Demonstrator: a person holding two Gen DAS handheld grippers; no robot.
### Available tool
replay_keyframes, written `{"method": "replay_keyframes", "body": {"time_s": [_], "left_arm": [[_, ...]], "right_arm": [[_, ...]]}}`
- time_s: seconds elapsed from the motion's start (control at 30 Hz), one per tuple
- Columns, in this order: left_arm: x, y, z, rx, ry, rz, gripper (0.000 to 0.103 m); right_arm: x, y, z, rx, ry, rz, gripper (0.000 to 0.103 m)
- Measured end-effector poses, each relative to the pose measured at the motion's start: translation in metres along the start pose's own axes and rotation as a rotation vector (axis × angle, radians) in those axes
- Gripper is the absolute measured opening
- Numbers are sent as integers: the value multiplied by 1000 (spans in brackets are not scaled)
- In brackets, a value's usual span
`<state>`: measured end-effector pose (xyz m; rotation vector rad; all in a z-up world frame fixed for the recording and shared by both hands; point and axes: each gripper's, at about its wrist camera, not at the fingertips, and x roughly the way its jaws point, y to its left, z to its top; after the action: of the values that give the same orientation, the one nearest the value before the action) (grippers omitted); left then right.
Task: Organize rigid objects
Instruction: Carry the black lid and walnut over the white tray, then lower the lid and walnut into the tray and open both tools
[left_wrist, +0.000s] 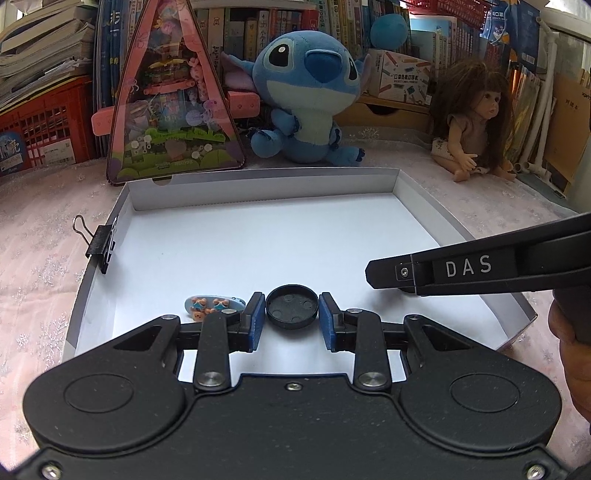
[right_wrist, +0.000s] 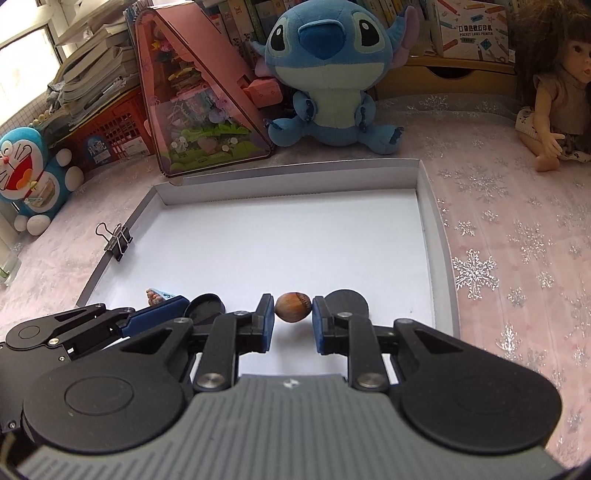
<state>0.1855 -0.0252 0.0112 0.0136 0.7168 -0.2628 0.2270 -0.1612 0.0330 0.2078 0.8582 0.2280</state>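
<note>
the left gripper (left_wrist: 291, 317) is pinching a round black plastic cap (left_wrist: 292, 306), the right gripper (right_wrist: 293, 317) a brown hazelnut (right_wrist: 293, 307), both low over the shallow white cardboard tray (right_wrist: 424, 229); placing looks underway, so next each needs easing down and releasing gently.

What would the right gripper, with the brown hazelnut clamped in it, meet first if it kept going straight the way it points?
Probably the white floor of the shallow cardboard box: the right gripper points down and forward with the brown hazelnut leading. That stretch of floor looks bare. Depth is uncertain.
</note>
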Motion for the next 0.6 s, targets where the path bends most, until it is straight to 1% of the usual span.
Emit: {"method": "replay_keyframes", "body": {"time_s": [0.27,0.43,0.53,0.6], "left_arm": [[1,-1,1,2,1,-3,30],[1,-2,1,4,-1,2,30],[0,-2,1,-5,-4,5,34],[-3,-2,1,-5,-13,7,43]], "right_arm": [[5,5,1,-3,18,1,26],[11,5,1,20,25,3,26],[10,4,2,32,23,8,31],[9,4,1,34,18,19,32]]}}
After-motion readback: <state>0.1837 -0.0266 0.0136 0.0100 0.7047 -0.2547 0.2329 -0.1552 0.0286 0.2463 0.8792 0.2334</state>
